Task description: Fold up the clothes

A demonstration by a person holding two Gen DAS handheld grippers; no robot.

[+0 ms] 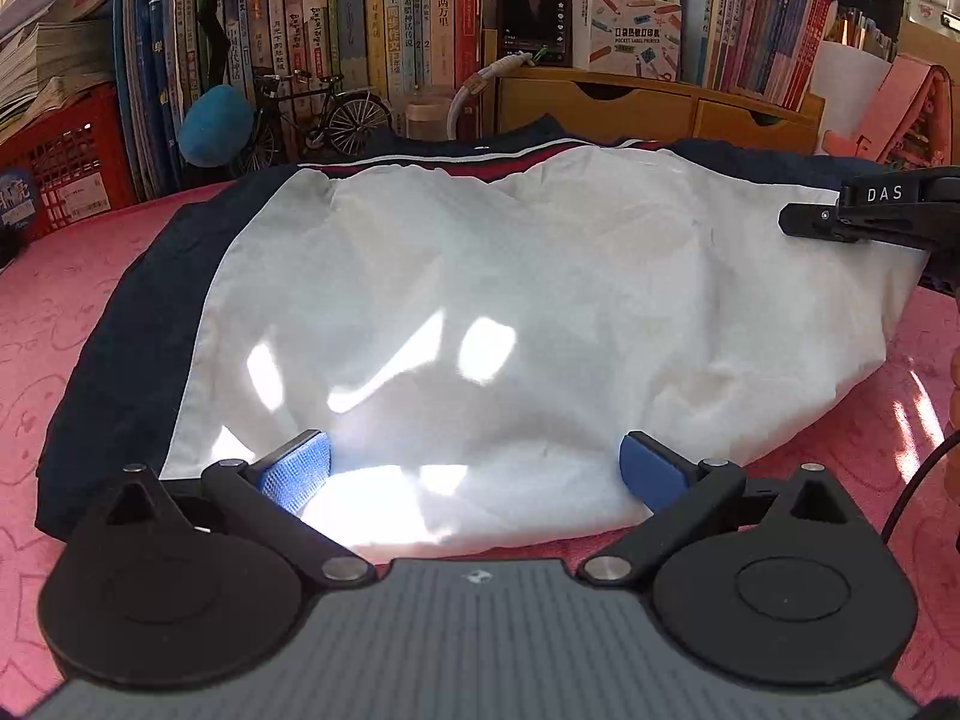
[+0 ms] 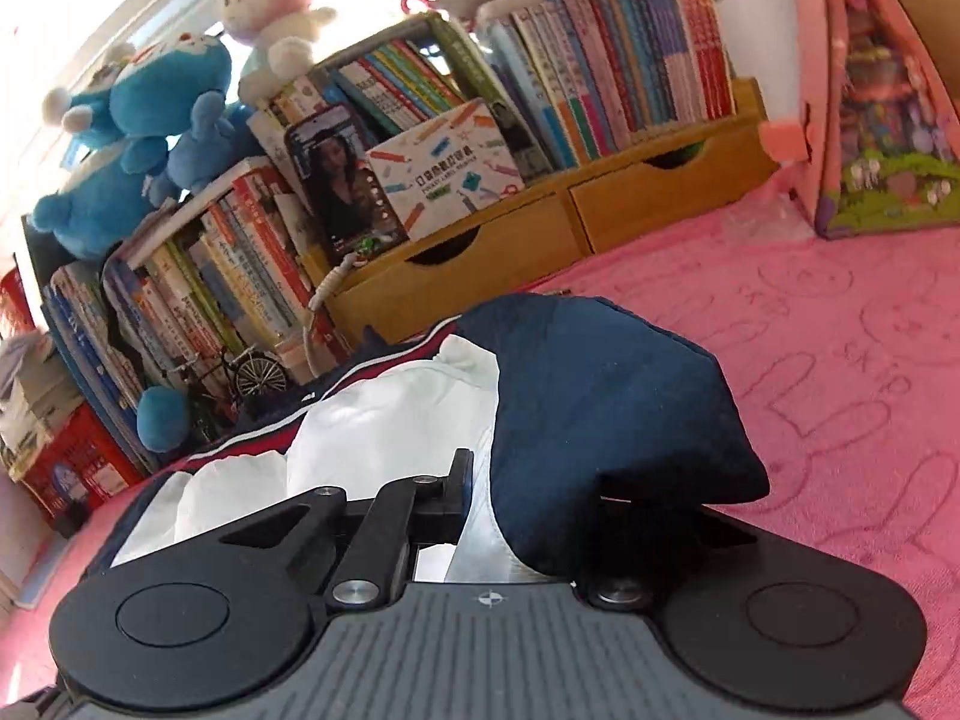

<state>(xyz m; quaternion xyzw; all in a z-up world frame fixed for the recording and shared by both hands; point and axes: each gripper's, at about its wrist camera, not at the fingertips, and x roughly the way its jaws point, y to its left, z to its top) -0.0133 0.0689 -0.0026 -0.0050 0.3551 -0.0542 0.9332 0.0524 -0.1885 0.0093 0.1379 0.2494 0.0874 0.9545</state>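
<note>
Left gripper (image 1: 474,468) fingers wide apart, empty; right gripper (image 2: 480,498) fingers pinching jacket (image 2: 600,408), one finger hidden.

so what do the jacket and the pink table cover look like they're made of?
Jacket: thin woven synthetic, probably nylon or polyester shell, white and navy. It crinkles in sharp, papery folds and shows a slight sheen in the sun patches. Pink table cover: soft, plush, towel-like fabric with a matte nap; embossed outlines and "SKIP" letters are pressed into the pile. Exact fibre can't be told for either.
</note>
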